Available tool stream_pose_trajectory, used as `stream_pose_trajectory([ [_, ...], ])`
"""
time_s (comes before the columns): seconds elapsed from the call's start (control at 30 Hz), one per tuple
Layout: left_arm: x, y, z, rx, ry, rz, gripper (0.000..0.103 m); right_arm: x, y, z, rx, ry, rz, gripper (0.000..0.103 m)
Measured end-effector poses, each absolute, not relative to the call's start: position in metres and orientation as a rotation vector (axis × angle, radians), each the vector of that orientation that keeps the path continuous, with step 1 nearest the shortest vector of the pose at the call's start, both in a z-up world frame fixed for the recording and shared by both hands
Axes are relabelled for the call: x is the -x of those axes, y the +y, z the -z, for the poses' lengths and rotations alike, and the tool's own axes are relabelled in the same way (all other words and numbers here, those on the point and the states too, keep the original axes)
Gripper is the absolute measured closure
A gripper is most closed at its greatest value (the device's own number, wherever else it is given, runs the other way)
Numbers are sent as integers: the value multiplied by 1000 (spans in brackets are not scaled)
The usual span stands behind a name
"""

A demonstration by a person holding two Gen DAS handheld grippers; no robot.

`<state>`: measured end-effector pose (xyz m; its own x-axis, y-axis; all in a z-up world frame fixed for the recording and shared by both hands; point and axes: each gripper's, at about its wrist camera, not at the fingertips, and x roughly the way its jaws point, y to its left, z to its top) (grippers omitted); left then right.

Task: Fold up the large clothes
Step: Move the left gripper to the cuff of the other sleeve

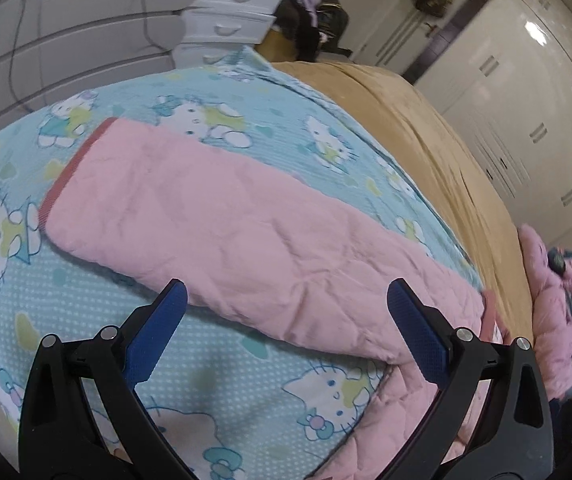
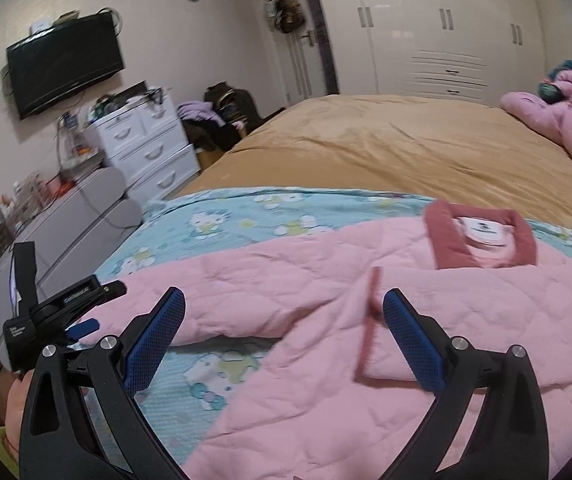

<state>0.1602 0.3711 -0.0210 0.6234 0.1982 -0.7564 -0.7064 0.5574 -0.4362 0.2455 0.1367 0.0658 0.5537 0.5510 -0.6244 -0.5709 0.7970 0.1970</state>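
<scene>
- A pink quilted garment [image 2: 366,280] is seen spread on a light blue blanket [image 2: 226,216] printed with cartoon cats, which is laid over a bed with a tan cover [image 2: 366,148].
- In the right wrist view, the garment's dark pink collar [image 2: 482,236] is shown at the far right, with a white label inside it.
- In the left wrist view, one long sleeve [image 1: 206,220] is laid flat across the blanket, stretched away to the far left and ended by a dark pink cuff [image 1: 70,172].
- The left tool [image 1: 286,336] is held wide open above the near edge of the sleeve; nothing is gripped between its blue pads.
- The right tool [image 2: 284,338] is likewise held wide open over the garment's front, near a dark pink trim strip [image 2: 370,320], and nothing is gripped.
- The left tool's body is also seen at the near left of the right wrist view.
- A second pink padded item [image 2: 558,124] is heaped at the far right of the bed.
- A white chest of drawers [image 2: 150,144], a wall-mounted television [image 2: 66,64] and white wardrobes [image 2: 446,28] are seen beyond the bed.
</scene>
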Motion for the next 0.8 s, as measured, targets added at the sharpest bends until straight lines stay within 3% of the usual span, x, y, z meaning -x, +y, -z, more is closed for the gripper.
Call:
stream_pose_trajectory([
  [0.8, -132, 429, 96, 1124, 804, -722, 9, -227, 184, -54, 54, 780, -756, 4],
])
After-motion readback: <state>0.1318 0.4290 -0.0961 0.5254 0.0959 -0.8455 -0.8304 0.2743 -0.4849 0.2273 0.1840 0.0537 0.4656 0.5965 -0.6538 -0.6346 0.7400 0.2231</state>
